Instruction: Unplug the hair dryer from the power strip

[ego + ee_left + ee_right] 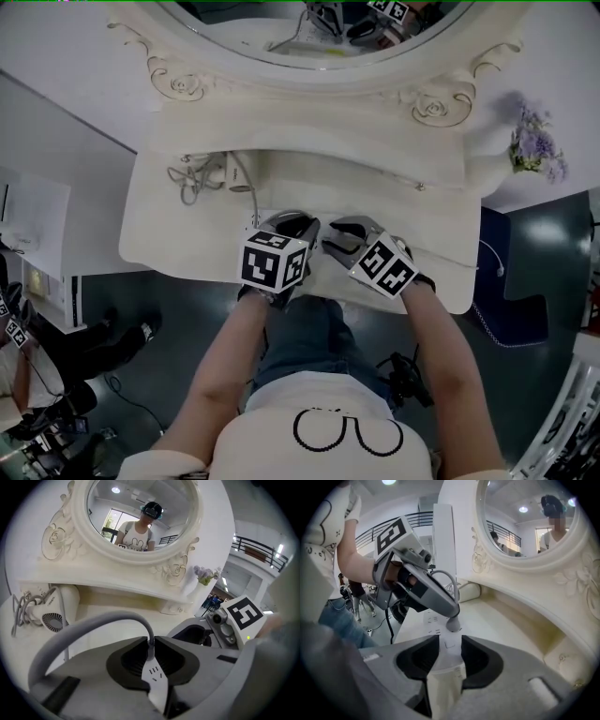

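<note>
The white hair dryer (pixel 223 173) lies at the back left of the cream vanity table (pixel 150 234), and the left gripper view shows it as well (pixel 56 611). Its grey cord (pixel 84 625) arcs to a grey plug (pixel 453 623) that stands on the white power strip (pixel 431 620). My left gripper (pixel 291 223) is shut on that plug. My right gripper (pixel 449 651) is shut on the near end of the strip (pixel 445 677). The two grippers sit side by side near the table's front edge, the right gripper (pixel 345 230) just right of the left. Whether the plug's pins are still seated is hidden.
An oval mirror in a carved cream frame (pixel 178 84) stands at the back of the table. A small vase of purple flowers (pixel 536 145) is at the far right. A low shelf (pixel 117 585) runs under the mirror. Another person's feet (pixel 131 333) show on the dark floor at left.
</note>
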